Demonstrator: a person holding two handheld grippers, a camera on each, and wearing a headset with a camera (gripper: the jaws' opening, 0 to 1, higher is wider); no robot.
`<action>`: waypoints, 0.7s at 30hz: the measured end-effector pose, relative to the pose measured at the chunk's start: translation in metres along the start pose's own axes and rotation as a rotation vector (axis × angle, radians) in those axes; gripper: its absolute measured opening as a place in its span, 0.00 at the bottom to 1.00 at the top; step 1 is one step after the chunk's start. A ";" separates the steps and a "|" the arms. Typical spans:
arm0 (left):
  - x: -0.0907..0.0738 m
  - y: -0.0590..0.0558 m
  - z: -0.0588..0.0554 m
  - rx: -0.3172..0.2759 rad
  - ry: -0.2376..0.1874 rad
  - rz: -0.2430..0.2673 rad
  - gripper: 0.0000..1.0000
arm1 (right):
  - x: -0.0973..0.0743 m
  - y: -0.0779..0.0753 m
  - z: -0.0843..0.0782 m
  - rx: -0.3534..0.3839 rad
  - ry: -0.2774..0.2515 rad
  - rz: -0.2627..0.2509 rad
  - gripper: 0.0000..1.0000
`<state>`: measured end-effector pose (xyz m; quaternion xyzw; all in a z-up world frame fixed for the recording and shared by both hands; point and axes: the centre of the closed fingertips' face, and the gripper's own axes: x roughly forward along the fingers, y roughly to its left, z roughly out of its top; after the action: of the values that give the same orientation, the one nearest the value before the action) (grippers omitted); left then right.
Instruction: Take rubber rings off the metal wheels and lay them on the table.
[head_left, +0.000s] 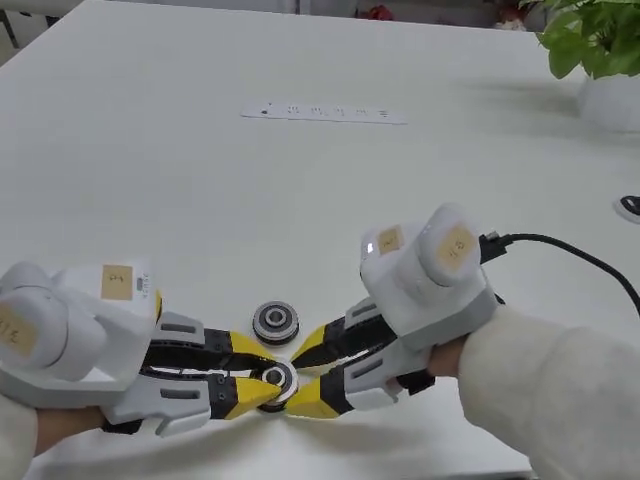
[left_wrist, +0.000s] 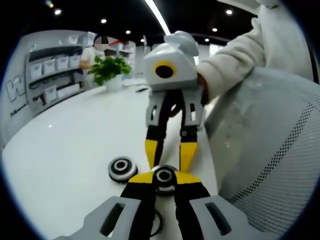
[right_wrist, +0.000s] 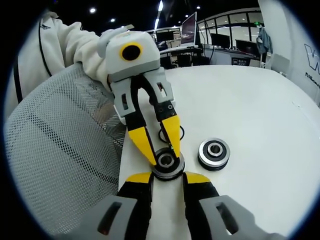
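Head view: see left gripper (head_left: 262, 378) and right gripper (head_left: 296, 380) tip to tip at near edge of desk (head_left: 300, 200), metal wheel (head_left: 277, 380) between; second wheel (head_left: 275, 322) just beyond.
Left gripper view: see own jaws clamped on metal wheel, loose rubber ring (left_wrist: 160, 222) flat on desk beneath.
Right gripper view: see own jaws narrow, tips at wheel's rim; can't tell grip.

- Wall (left_wrist: 15, 75): large white letter "W"; the smaller line beneath it is illegible.
- Wall sign (right_wrist: 311, 52): partial "W"; the lettering below it is blurred.
- Tan sticker (head_left: 118, 282) on the left claw (head_left: 265, 377) body: marks too small to read.
- Strip (head_left: 323, 113) on the counter (head_left: 150, 170): print illegible.
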<state>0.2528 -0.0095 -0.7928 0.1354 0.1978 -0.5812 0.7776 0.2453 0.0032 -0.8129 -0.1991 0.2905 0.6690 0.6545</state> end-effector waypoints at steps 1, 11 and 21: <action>0.000 0.000 0.000 0.000 0.000 0.000 0.14 | 0.001 0.001 0.000 0.012 0.000 0.004 0.21; -0.001 0.001 -0.001 -0.006 -0.005 0.003 0.14 | -0.006 -0.001 -0.003 -0.002 0.019 0.011 0.12; -0.003 0.001 -0.001 -0.009 -0.005 0.006 0.14 | -0.006 -0.006 -0.004 -0.013 0.036 -0.012 0.01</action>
<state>0.2525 -0.0064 -0.7929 0.1310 0.1979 -0.5784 0.7805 0.2511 -0.0042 -0.8132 -0.2172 0.2965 0.6635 0.6517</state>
